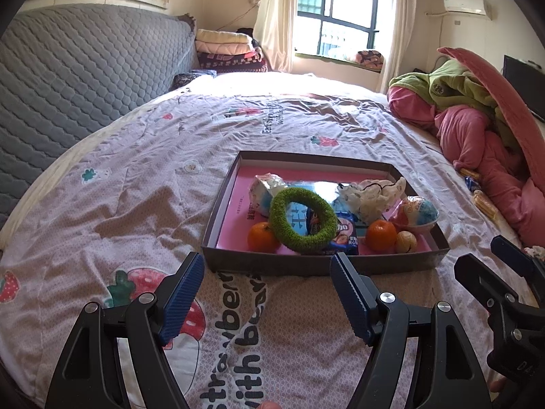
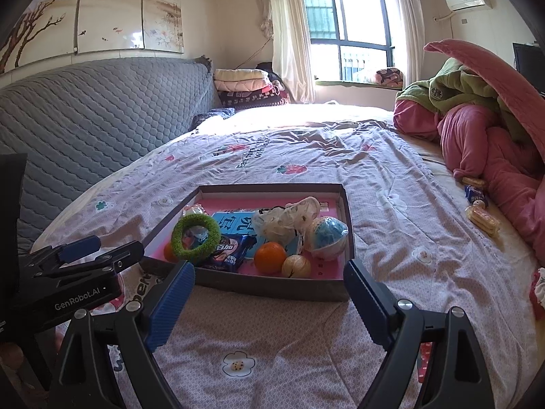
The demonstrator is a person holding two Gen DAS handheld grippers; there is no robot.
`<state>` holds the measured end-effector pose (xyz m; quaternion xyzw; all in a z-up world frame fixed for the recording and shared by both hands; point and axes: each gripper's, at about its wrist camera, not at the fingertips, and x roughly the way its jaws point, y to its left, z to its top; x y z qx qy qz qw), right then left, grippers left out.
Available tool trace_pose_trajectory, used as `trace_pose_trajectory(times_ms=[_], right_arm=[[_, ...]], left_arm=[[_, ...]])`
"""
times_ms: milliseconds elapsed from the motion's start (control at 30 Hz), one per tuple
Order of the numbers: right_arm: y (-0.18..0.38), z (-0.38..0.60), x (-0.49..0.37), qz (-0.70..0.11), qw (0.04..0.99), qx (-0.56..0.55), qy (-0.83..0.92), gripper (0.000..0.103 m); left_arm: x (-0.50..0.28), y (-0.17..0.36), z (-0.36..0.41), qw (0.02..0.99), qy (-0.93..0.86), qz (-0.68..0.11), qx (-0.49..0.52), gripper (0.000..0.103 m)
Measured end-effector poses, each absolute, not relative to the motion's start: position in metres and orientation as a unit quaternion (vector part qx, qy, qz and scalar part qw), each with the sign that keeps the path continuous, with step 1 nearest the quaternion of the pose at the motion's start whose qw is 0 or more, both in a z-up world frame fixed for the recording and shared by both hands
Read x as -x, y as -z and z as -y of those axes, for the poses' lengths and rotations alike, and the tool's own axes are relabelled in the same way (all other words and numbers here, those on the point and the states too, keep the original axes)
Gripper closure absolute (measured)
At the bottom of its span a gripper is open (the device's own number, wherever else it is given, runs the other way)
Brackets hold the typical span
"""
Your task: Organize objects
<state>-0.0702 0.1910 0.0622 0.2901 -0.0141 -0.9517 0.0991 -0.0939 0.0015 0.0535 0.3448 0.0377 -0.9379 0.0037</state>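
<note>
The shallow box [image 2: 349,225] sat on the bed [image 2: 391,177], already full: a green fuzzy ring [image 2: 196,235] lay on top of a dark snack pack [image 2: 230,254], with two oranges [image 2: 269,258], a walnut [image 2: 295,266] and a round blue toy [image 2: 326,237] close by. The left gripper [image 1: 267,301] and the right gripper [image 2: 269,301] both hung just in front of the box, each with its jaws wide apart and holding nothing. A few wrapped snacks [image 2: 482,218] lay far off to the right, beside the pink blanket [image 2: 494,143]. I thought they would go in next. The pile looked crowded, so dropping one more on top could make an orange roll or the ring slide off.
</note>
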Motion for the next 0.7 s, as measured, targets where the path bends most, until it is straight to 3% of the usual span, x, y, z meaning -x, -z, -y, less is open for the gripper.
trace_pose_trajectory(times_ms=[700], right_arm=[[-0.048,-0.188,0.052,0.016,0.095,-0.298,0.95,0.014]], left_arm=[[0.07,-0.035,0.002,0.002,0.935,-0.009,-0.354,0.026]])
